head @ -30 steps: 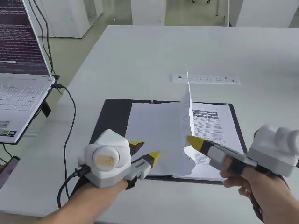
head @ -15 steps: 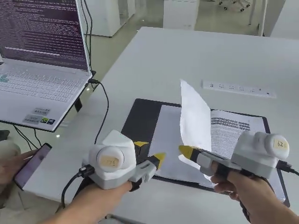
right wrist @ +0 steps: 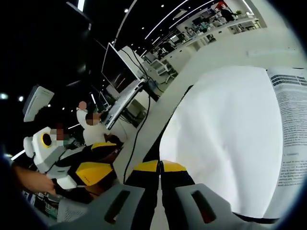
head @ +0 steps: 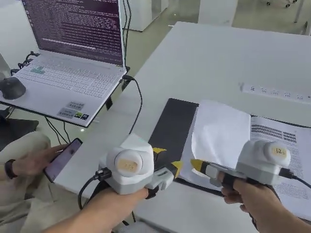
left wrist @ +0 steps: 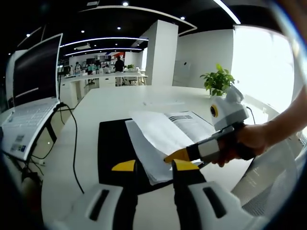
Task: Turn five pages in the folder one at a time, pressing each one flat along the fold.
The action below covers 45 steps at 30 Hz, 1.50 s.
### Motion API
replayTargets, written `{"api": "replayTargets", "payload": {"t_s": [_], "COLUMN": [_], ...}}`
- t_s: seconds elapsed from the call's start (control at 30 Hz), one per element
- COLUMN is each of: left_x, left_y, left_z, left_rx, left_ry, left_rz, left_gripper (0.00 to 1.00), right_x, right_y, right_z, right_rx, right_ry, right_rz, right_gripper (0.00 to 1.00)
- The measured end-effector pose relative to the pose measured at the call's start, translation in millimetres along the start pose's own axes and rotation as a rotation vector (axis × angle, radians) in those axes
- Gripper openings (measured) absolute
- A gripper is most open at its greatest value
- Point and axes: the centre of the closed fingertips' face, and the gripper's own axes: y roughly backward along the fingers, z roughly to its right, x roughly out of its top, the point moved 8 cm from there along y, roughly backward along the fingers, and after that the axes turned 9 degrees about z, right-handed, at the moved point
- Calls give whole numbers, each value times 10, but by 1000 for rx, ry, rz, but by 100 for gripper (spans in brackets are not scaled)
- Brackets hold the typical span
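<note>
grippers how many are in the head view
2. The left gripper is open, by the folder's near left corner; the right gripper is shut on the page at its lower edge.

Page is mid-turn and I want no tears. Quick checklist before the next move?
1. Grip of the right tool on the page: ok, jaws shut on its near edge.
2. One sheet alone lifted: cannot tell.
3. Page flat on the left side of the folder: not ok, it arches above the black cover.
4. Readiness of the left tool to press: ok, open, holding nothing, beside the folder's near edge.
5. Clearance of the laptop cable from the folder: ok, they lie apart.
</note>
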Motion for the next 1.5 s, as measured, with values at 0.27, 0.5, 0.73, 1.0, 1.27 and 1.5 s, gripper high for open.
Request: {"api": "replayTargets", "payload": {"t_s": [0.27,0.5,0.73,1.0,1.27,1.5], "left_x": [-83,-118,-139,-178,-248,-411], "left_y": [-19,-27,-43,-77,-196,-485], "left_z": [-45,-49,-69,-57,-3,156], "left_rx": [2,-3,1,-7,-31,-136], "left_ry": [6,8,11,5,2,-4], "left_rz": [-25,-38,-44,-54,-74,-138], "left_gripper": [27,27,26,26,23,23], "right_x": [-165,-239,-250,-260,-189,8], "right_y": [-185,-212,-207,-125,84,433], "right_z": [147,227,208,175,178,376], "right_rx": [-39,-57,-40,-1,16,-6], "right_ry": [-26,-57,-83,-114,-139,-207], "right_rz": [-48,-57,-40,-28,24,132], "right_gripper": [0,0,2,3,2,2]}}
